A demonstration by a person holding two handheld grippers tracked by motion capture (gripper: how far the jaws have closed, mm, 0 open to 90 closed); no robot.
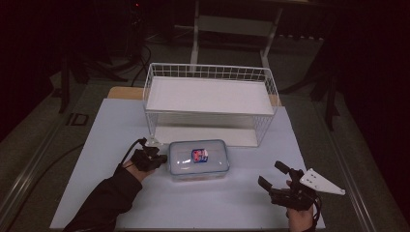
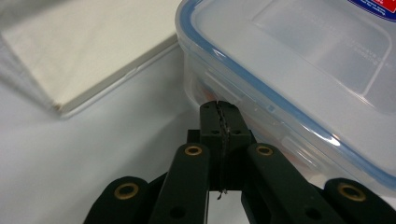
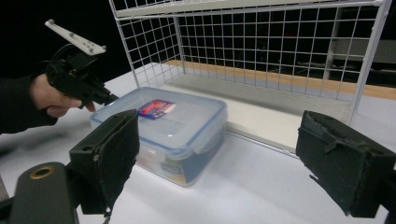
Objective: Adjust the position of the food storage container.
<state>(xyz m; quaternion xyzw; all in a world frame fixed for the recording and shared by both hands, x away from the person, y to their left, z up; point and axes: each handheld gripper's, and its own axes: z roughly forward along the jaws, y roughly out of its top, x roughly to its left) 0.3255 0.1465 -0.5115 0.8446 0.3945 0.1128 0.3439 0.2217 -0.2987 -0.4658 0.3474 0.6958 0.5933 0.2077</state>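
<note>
A clear plastic container with a blue-sealed lid and a red and blue label sits mid-table in front of a wire rack. My left gripper is shut, and its tips rest against the container's left end, just under the lid rim. Nothing shows between the jaws. My right gripper is open near the table's front right, well apart from the container. Its wide-set pads frame the container from the side.
A white wire rack with an upper shelf stands behind the container; its low base board lies close by. A white mat covers the table. Dark floor and stands surround it.
</note>
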